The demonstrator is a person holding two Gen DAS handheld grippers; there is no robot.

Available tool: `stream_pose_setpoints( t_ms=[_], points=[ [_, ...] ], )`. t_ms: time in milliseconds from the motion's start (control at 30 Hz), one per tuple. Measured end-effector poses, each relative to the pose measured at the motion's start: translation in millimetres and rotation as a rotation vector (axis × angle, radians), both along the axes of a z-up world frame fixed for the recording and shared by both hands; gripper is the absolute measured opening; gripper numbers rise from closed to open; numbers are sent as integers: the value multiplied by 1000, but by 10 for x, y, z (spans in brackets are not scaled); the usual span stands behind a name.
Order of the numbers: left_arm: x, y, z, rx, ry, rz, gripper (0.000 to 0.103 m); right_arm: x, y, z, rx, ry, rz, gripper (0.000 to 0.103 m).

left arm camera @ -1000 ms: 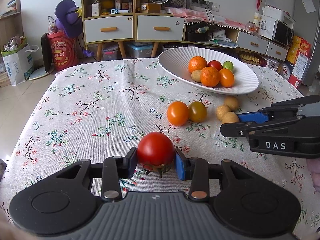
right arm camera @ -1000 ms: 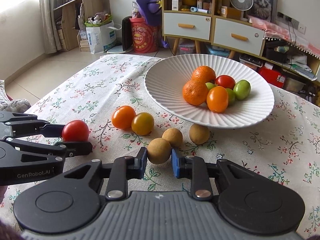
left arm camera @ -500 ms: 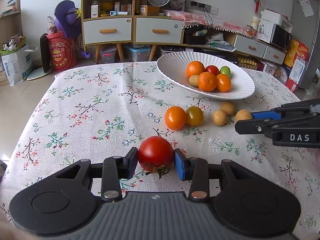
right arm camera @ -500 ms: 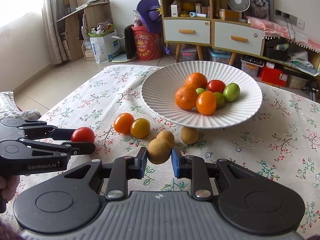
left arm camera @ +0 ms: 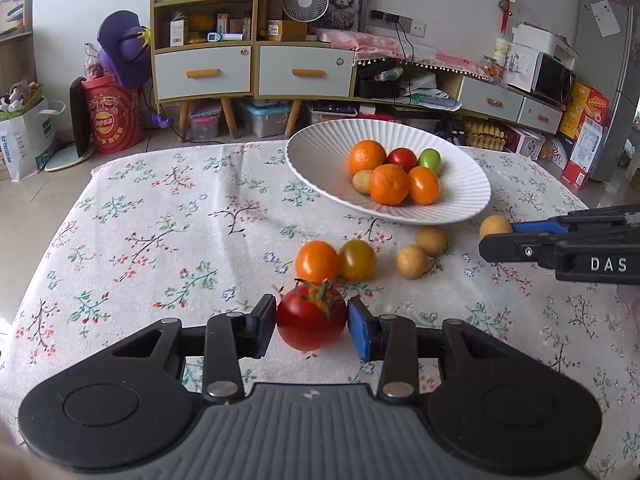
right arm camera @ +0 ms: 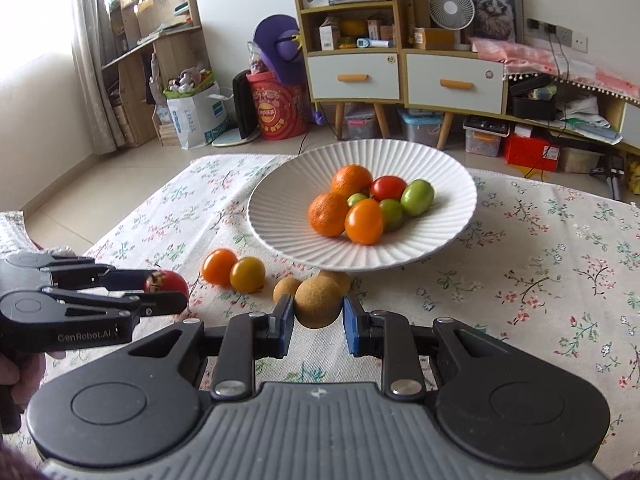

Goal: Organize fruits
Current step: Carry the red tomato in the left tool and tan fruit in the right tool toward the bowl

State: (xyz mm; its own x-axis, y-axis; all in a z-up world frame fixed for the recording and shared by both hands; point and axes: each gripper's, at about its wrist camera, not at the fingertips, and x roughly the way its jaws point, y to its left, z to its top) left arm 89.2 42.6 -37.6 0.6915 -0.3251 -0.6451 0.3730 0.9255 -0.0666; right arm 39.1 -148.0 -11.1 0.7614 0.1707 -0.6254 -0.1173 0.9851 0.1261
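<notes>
My left gripper (left arm camera: 312, 330) is shut on a red tomato (left arm camera: 311, 322), held just above the flowered cloth with its green stem turned up. My right gripper (right arm camera: 318, 316) is shut on a round tan fruit (right arm camera: 318, 301), lifted clear of the table in front of the white ribbed bowl (right arm camera: 288, 208). The bowl holds two oranges, a red tomato, an orange tomato and green fruits. On the cloth before the bowl lie an orange tomato (left arm camera: 317, 262), a yellowish tomato (left arm camera: 357, 260) and two tan fruits (left arm camera: 412, 261). In the left wrist view the right gripper (left arm camera: 492, 236) enters from the right with its tan fruit (left arm camera: 495, 225).
The table (left arm camera: 160, 216) carries a floral cloth, with bare cloth left of the bowl. Behind it stand a shelf cabinet with drawers (left arm camera: 256, 68), a red bin (left arm camera: 114, 118) and a paper bag on the floor. A hand (right arm camera: 16, 376) holds the left gripper's handle.
The right gripper has risen with the tan fruit and moved toward the bowl. The left gripper's tomato has lifted slightly and rolled, so its stem now faces up.
</notes>
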Motion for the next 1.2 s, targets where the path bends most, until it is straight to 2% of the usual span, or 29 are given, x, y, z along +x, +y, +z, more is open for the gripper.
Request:
stream_pose_setpoints(
  t_ms=[233,333,533,800,1200],
  points=[
    [70,-99,58,-11,-11,0,33,101,-132,21,11,-15,-46,23],
    [105,-156,57,16,5,-15,33,130,-184,25,23,-15,-67,23],
    [125,-212,-24,66,21,-14,41,99,-199,-2,27,-6,-67,24],
    [139,-208,-58,75,38,-5,42,94,-152,8,17,0,-48,24],
    [234,-325,341,-8,-30,14,42,275,-252,90,34,-14,-108,23]
  ],
)
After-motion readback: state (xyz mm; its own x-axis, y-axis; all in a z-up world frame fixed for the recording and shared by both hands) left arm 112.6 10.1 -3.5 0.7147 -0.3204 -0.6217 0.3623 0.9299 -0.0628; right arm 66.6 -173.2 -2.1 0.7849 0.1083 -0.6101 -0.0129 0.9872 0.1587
